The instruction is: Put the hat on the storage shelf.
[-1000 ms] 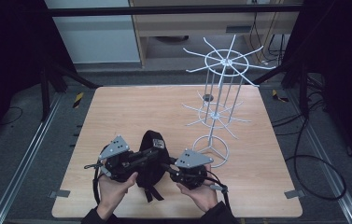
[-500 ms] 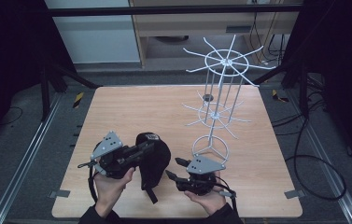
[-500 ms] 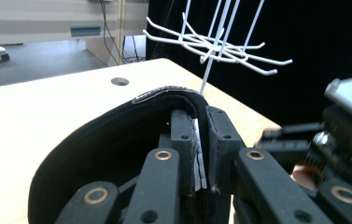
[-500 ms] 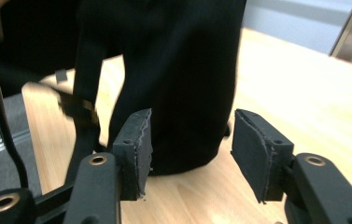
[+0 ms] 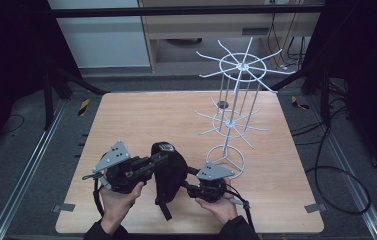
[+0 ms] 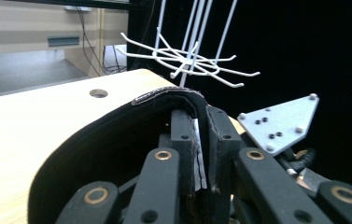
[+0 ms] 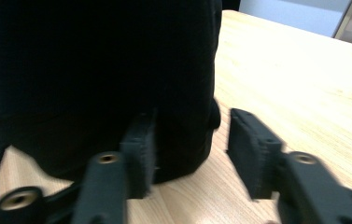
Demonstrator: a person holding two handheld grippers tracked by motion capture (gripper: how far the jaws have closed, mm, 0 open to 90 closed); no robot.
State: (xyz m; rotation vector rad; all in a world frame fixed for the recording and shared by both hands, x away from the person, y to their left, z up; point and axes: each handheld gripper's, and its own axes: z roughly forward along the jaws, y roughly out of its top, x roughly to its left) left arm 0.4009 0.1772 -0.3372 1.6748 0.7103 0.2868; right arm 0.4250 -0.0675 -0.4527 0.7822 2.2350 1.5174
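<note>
Our left claw pinches the rim of the soft black fabric cap; our right claw gapes empty beside it on the light wooden tabletop.

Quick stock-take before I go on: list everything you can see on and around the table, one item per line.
Black fabric cap: one, black, near edge of the table, its rim clamped in the left gripper.
White wire spoked display rack: one, white, standing on the right half of the table.
Light wooden table: one, pale wood, with a small round hole near the rack.
Left gripper: one, black with grey plate, fingers shut on the cap's rim.
Right gripper: one, black with grey plate, fingers open beside the cap.
Hands: two, at the near edge, holding the grippers.
</note>
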